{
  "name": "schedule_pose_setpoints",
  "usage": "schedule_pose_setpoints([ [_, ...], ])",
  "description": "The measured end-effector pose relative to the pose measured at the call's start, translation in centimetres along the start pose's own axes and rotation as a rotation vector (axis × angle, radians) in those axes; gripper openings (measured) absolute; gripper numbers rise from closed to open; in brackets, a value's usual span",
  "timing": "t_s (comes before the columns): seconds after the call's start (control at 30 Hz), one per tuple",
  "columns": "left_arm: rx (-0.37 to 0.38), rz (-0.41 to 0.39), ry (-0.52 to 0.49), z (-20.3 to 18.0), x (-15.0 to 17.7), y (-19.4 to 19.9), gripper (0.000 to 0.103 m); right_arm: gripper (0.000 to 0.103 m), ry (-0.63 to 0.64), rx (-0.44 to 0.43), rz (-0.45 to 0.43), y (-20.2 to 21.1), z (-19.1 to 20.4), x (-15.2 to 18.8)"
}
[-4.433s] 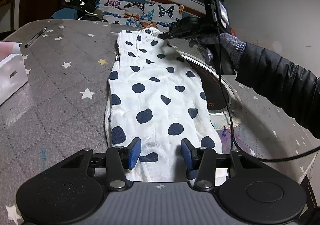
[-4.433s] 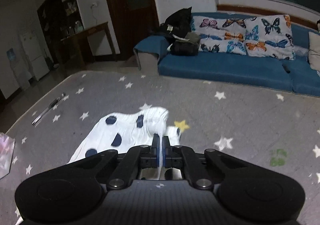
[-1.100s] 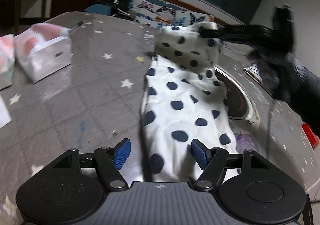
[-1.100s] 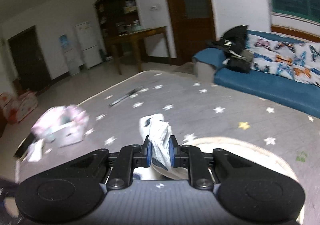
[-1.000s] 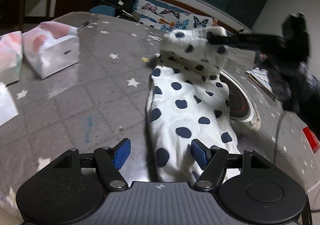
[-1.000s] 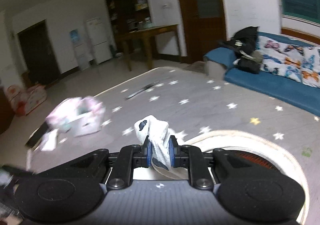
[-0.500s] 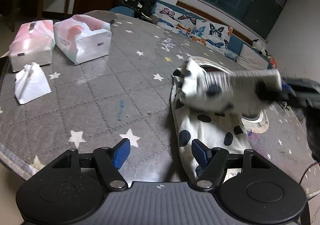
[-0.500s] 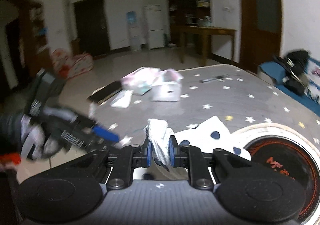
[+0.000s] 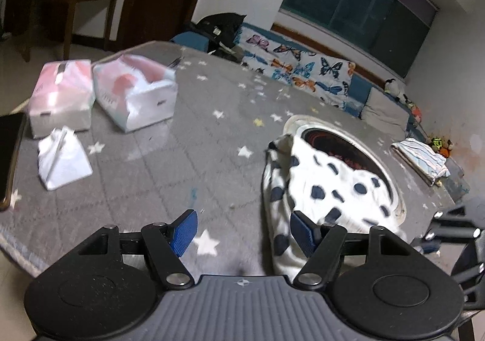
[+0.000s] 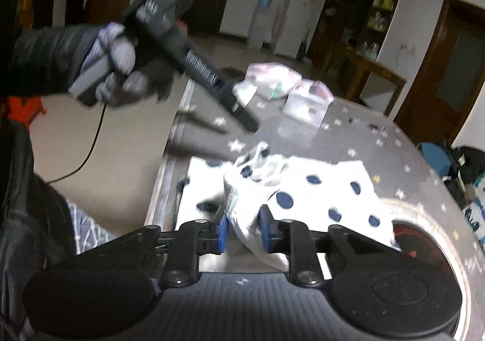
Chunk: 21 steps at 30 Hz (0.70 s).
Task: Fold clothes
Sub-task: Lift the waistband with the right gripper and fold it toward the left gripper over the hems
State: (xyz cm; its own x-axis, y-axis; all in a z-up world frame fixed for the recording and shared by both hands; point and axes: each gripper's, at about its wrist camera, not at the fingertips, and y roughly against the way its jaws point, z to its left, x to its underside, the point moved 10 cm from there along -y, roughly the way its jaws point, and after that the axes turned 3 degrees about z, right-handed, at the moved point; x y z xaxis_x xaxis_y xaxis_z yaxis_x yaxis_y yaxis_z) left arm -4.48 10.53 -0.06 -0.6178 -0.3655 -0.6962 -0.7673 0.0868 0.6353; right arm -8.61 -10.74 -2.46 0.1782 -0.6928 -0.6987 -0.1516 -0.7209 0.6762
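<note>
A white garment with dark blue dots (image 9: 327,186) lies folded over on the grey star-patterned table (image 9: 182,159), partly over a round cooktop. My left gripper (image 9: 242,233) is open just left of the garment's near end, with only bare table between its pads. In the right wrist view my right gripper (image 10: 244,230) has a bunched edge of the garment (image 10: 318,189) between its pads. Its jaws are opening, and the cloth still touches both pads. A gloved hand (image 10: 115,68) holds the left gripper (image 10: 236,127) above the table's near edge.
Two pink-and-white tissue packs (image 9: 133,95) (image 9: 60,98) and a white folded tissue (image 9: 62,165) sit at the left, next to a dark phone (image 9: 9,159). The round cooktop (image 9: 348,153) is set into the table. A folded striped cloth (image 9: 421,159) lies at the far right.
My right gripper has carried the garment's far end over onto its near end, doubling it. Its jaws have widened around the cloth. The left gripper has drawn back a little and stays open.
</note>
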Motion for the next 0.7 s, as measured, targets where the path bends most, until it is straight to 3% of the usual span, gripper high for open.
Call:
schedule_pose_setpoints([
  [0.3,0.022,0.010,0.002,-0.4,0.3,-0.4,0.071,0.049,-0.125,-0.034,0.028,0.4,0.4,-0.8],
  [0.5,0.019,0.003,0.019,0.2,0.4,0.0,0.071,0.049,-0.087,0.022,0.043,-1.5,0.5,-2.4],
  [0.7,0.019,-0.003,0.036,0.9,0.7,0.5,0.071,0.039,-0.011,0.063,0.099,-4.3,1.2,-3.3],
])
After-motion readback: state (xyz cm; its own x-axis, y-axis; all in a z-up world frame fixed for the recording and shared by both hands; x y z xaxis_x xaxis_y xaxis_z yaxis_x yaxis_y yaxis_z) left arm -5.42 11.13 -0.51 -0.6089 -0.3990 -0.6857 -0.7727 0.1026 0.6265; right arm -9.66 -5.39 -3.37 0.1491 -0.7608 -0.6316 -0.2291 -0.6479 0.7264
